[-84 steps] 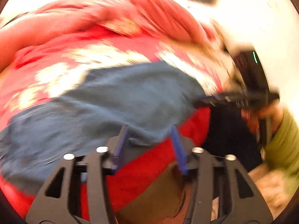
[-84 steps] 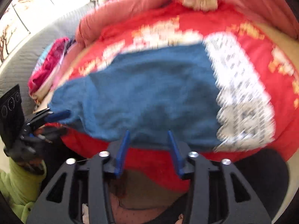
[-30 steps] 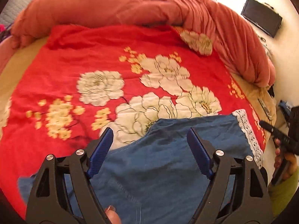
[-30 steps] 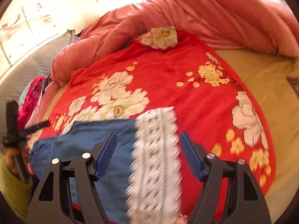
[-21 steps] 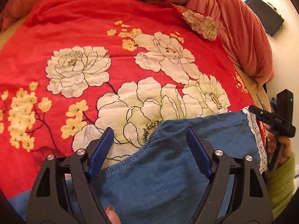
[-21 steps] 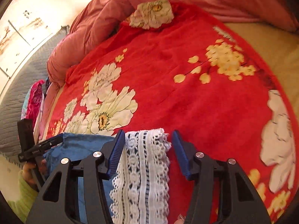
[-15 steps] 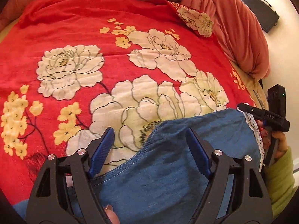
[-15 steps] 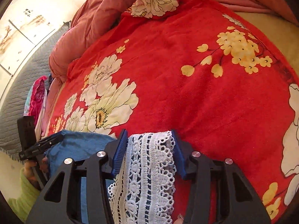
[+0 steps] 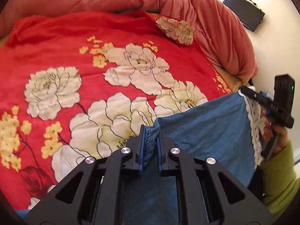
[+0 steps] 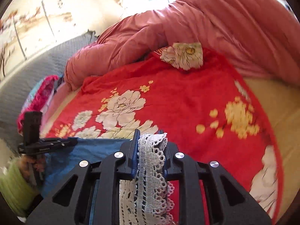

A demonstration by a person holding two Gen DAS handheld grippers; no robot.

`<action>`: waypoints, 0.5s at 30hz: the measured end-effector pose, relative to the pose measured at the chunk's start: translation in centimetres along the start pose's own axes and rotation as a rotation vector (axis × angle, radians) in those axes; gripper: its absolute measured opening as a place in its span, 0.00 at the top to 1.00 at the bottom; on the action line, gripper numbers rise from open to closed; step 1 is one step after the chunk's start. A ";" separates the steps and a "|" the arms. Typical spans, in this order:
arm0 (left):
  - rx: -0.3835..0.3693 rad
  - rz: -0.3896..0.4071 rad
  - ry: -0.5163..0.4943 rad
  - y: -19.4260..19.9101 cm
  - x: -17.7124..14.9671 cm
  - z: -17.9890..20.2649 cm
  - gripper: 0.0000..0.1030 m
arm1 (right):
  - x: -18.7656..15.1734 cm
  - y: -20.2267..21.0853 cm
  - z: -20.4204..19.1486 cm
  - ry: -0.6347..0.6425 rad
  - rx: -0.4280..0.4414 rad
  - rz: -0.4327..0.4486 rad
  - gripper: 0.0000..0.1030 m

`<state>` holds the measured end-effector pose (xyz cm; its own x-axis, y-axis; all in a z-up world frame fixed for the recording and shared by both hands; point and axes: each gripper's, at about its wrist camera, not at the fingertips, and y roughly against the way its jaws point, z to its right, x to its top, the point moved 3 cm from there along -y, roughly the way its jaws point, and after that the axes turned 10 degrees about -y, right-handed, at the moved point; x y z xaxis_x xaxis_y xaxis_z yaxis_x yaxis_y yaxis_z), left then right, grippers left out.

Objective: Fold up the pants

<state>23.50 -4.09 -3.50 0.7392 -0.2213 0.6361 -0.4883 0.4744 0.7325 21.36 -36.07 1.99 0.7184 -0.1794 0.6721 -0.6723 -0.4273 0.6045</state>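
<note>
1. Blue denim pants (image 9: 206, 131) with a white lace hem (image 10: 150, 168) lie along the near edge of the bed, on top of a red blanket printed with cream and yellow flowers (image 9: 112, 60).
2. The left claw (image 9: 151, 146) is clamped on a stitched denim edge of the pants; the fabric bunches upright between its two blue pads (image 9: 142, 146).
3. The right claw (image 10: 150, 150) is clamped on the white lace hem, which stands gathered between its pads and spills back over the black frame toward the camera.
4. In the left wrist view the right claw appears at the right edge, its black fingers gripping the lace trim (image 9: 253, 116), with the person's hand (image 9: 271, 131) and a green sleeve (image 9: 277, 178) below it.
5. The denim stretches between the two claws, its upper edge raised off the blanket on the right side in the left wrist view.
6. In the right wrist view the left claw shows at the left edge as a black arm (image 10: 48, 144) reaching onto the blue cloth.
7. A rumpled salmon-pink duvet (image 10: 206, 22) is heaped along the far side of the bed, with a floral corner of fabric (image 10: 183, 56) poking out beneath it.
8. A pile of pink and teal cloth (image 10: 39, 95) sits by the grey quilted surface at left.
9. A black rectangular device (image 9: 243, 11) rests against the pale wall.
</note>
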 end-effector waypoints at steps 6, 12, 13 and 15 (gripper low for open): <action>0.102 -0.070 -0.024 -2.2 -1.1 -0.6 0.95 | -1.6 -5.9 1.6 0.033 -0.139 -0.202 0.78; 0.112 -0.069 -0.002 -2.5 -1.5 -1.5 0.87 | -2.6 -5.6 2.9 0.012 -0.223 -0.163 0.47; 0.116 -0.066 0.002 -2.4 -1.5 -1.5 0.86 | -2.4 -4.7 3.1 -0.007 -0.230 -0.127 0.47; 0.131 -0.054 0.006 -2.0 -1.4 -1.6 0.79 | -2.1 -2.5 3.5 -0.049 -0.224 -0.051 0.47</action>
<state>24.16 -3.37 -6.21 0.7687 -0.2382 0.5936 -0.5039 0.3461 0.7914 22.13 -37.73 -2.38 0.7564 -0.2079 0.6202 -0.6541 -0.2303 0.7205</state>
